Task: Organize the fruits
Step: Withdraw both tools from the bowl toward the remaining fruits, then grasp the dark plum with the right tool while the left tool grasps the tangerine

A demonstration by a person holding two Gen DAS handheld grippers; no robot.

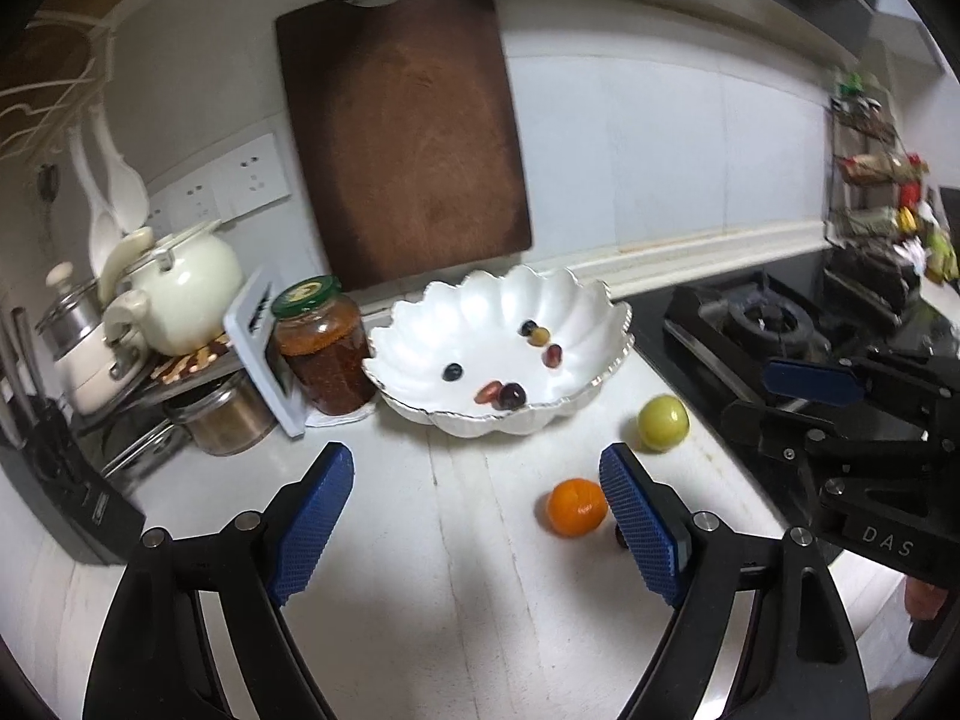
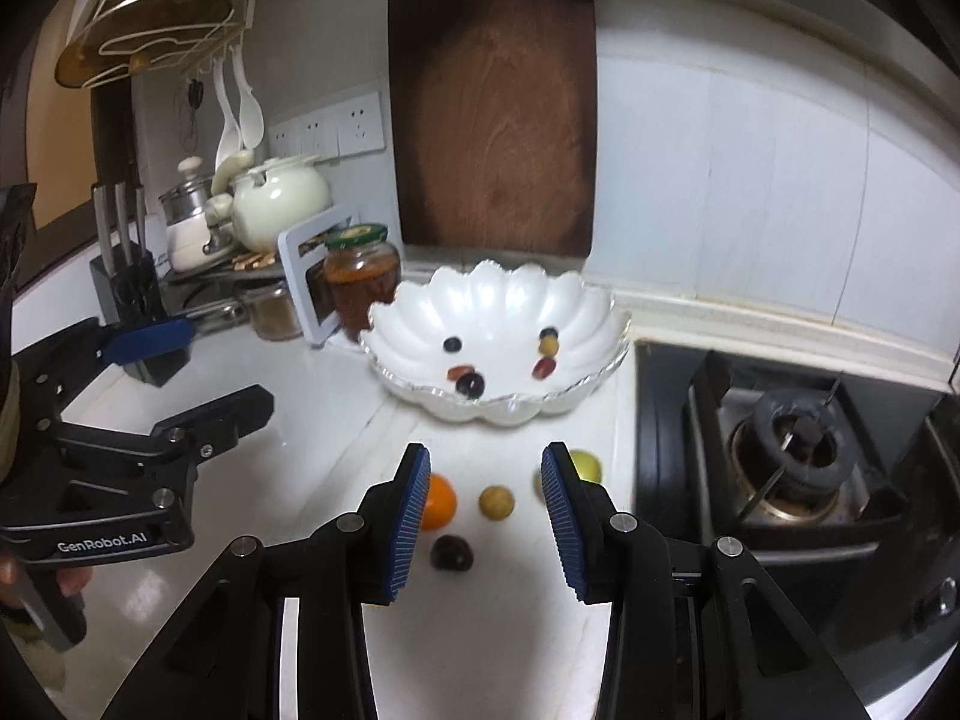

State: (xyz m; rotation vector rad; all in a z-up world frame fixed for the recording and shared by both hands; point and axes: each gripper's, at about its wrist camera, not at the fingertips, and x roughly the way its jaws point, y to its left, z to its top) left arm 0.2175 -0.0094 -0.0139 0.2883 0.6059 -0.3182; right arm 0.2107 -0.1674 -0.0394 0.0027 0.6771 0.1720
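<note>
In the left wrist view, the left gripper (image 1: 474, 516) is seen at the bottom of the frame with its blue pads wide apart and nothing between them. An orange (image 1: 576, 506) is found just beside the right-hand pad, on the white counter (image 1: 420, 570). A green fruit (image 1: 662, 422) lies further up and to the right, near the scalloped white bowl (image 1: 576, 306) at the centre of the frame, in which several small dark and red fruits (image 1: 510, 395) are gathered.

In the right wrist view, the right gripper (image 2: 486, 516) is shown at the lower centre, its jaws parted with no fruit pressed. A small yellow fruit (image 2: 496, 502) and a dark fruit (image 2: 451, 553) are seen in the gap, lying on the counter; whether the pads are at their level cannot be told. The orange is partly hidden behind the left-hand pad, the green fruit behind the right-hand one. A brown cutting board (image 2: 498, 114) is leaned against the wall above the bowl, a jar (image 2: 360, 276) stands to the bowl's left, and a gas burner (image 2: 792, 450) is seen at the right.
</note>
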